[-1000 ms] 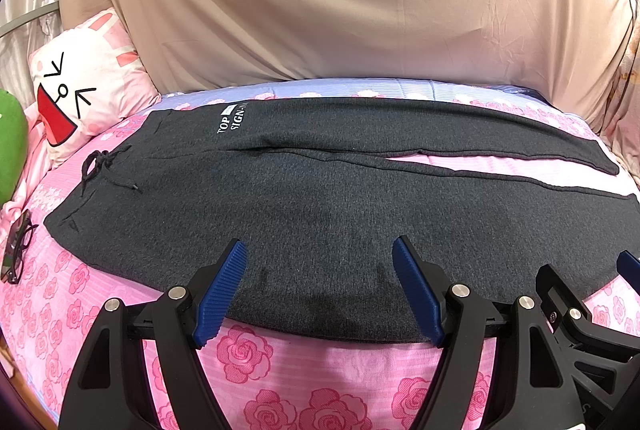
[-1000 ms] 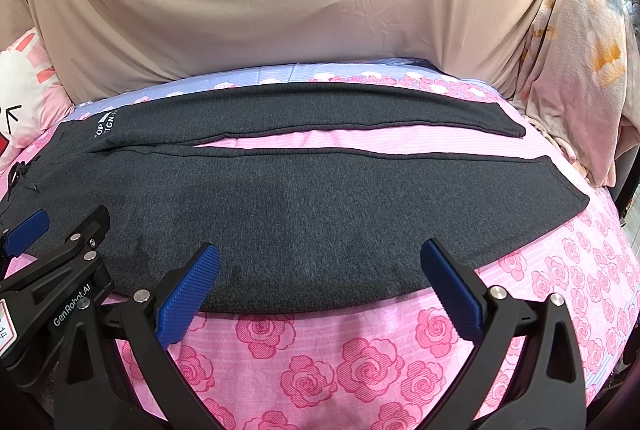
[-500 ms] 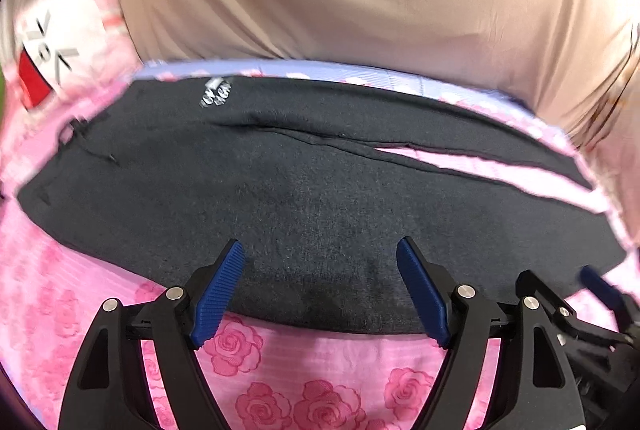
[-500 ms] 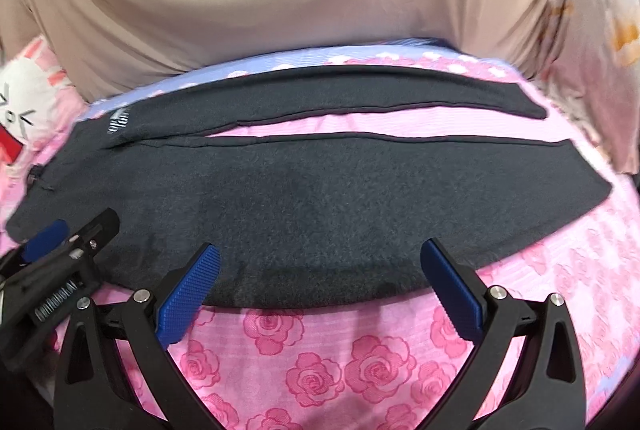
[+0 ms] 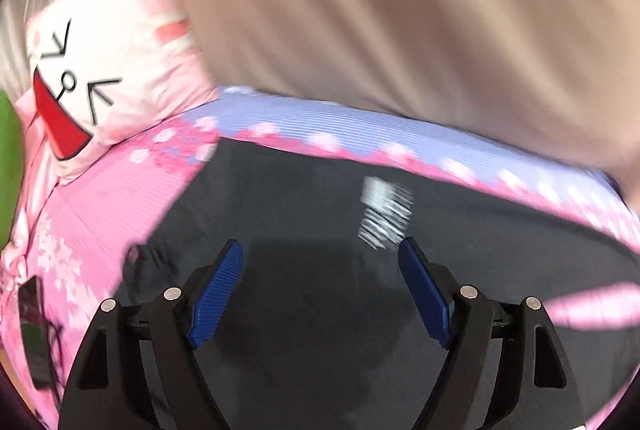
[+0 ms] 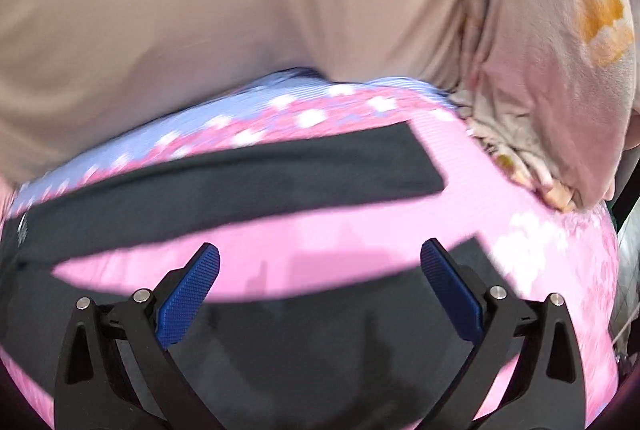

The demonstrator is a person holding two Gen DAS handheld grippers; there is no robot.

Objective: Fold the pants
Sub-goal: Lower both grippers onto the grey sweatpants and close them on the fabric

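Left wrist view: the dark grey pants (image 5: pixel 320 290), a soft matte knit, lie flat on the pink rose-print bedsheet (image 5: pixel 100 198) and fill the lower middle of the picture. A blurred white printed logo (image 5: pixel 385 212) shows on the fabric at about 1 o'clock from the tongs. The left gripper (image 5: pixel 320 282) hovers over the waist part of the garment, its black angular arms rising from 6 o'clock and its ribbed blue pads (image 5: pixel 218 294) spread wide apart with nothing between them. A white cartoon-face pillow (image 5: pixel 108 70) with a red mouth sits at 10 o'clock, and smooth beige cloth (image 5: pixel 400 10) drapes across 12 o'clock. A lilac striped band (image 5: pixel 360 126) edges the sheet's far side.

Right wrist view: the pants (image 6: pixel 240 186) spread in two long legs; the far leg runs from 9 o'clock toward 1 o'clock and ends in a square hem, and the near leg lies under the tongs, with pink sheet (image 6: pixel 320 234) showing between them. The right gripper (image 6: pixel 320 280) hangs over the near leg close to its hem, blue pads (image 6: pixel 188 296) spread wide, pinching nothing. A crumpled pale floral cloth (image 6: pixel 560 70) is heaped at 2 o'clock.
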